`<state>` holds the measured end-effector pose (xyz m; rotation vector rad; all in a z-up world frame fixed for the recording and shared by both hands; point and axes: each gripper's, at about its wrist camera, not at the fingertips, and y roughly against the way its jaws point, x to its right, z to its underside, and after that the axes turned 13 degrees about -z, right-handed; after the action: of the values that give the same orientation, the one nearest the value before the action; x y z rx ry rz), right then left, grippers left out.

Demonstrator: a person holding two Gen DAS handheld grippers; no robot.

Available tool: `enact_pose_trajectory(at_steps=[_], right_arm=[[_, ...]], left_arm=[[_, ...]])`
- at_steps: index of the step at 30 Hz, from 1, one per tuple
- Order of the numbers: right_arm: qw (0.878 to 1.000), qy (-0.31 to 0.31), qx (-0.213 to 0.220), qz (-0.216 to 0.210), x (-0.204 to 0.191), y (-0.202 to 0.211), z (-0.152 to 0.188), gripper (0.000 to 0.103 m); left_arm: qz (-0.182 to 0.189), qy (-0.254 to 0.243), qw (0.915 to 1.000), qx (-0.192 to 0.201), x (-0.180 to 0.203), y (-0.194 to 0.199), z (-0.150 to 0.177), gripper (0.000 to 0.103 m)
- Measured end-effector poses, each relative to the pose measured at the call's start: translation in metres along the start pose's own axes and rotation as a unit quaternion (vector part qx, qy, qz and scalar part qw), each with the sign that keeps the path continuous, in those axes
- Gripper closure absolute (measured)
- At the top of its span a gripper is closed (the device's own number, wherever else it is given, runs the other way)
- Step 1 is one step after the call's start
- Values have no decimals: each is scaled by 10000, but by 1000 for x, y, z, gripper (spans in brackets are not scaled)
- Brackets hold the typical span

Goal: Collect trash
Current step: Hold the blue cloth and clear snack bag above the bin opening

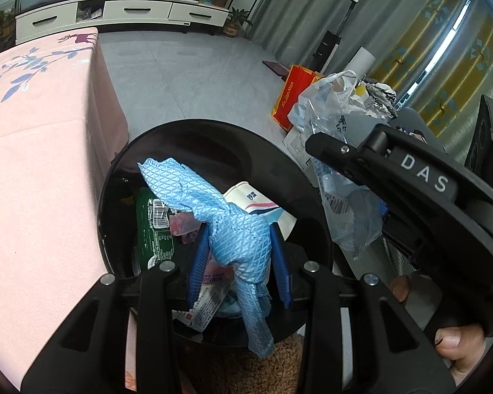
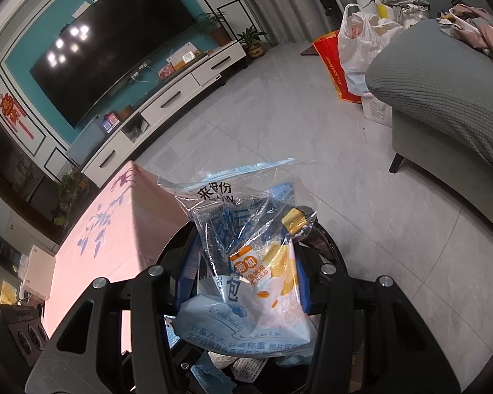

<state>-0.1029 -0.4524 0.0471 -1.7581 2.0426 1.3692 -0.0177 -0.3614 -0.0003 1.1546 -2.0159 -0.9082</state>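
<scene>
My left gripper [image 1: 240,256] is shut on a light blue cloth [image 1: 213,203] and holds it over the round black trash bin [image 1: 121,164]. In the bin lie a green wrapper [image 1: 154,229], a white carton [image 1: 259,203] and pink wrappers. My right gripper [image 2: 243,269] is shut on a clear plastic snack bag [image 2: 246,256] with blue and orange print, above the same bin [image 2: 332,249]. In the left wrist view the right gripper's black body [image 1: 410,177] sits to the right with the clear bag [image 1: 351,210] hanging below it.
A table with a pink flowered cloth [image 1: 33,151] stands left of the bin. A grey sofa [image 2: 443,92] is at the right, with a white plastic bag [image 2: 358,49] and a red-orange bag [image 2: 332,62] beside it. A TV cabinet [image 1: 125,13] is at the far wall.
</scene>
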Motion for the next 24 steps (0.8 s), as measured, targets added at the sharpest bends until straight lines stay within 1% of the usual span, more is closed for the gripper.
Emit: enact_pose_trajectory(at_steps=[10, 24], right_arm=[[10000, 68, -60, 42, -4, -2, 1, 53], [9999, 107, -106, 60, -3, -5, 1, 53]], left_arm=[[27, -33, 9999, -100, 3, -2, 2, 66], [32, 21, 9999, -144, 3, -5, 2, 66]])
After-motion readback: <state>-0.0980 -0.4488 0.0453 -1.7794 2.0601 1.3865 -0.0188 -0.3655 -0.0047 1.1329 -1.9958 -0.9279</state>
